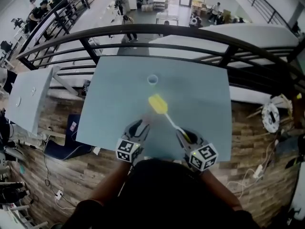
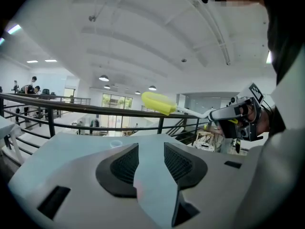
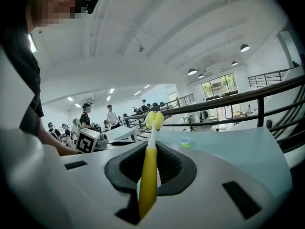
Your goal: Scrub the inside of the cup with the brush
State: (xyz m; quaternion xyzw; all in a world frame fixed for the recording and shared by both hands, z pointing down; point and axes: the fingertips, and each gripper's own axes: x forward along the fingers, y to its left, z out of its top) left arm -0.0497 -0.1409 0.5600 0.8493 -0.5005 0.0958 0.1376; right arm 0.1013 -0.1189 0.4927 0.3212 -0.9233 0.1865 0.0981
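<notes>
Yellow oblong-headed brush — clamped in right tool.

A pale blue-grey worktop stands on a wood-plank floor, beside a curved black railing; beyond it an open hall lies below; the white ceiling carries round lamps; tall windows glow far off.

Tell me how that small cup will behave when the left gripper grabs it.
The cup looks small and thin-rimmed, so probably light and apt to slide or tip if nudged. It stands alone on the smooth table, with nothing bracing it. The open left gripper should squeeze gently; its wall may flex.
</notes>
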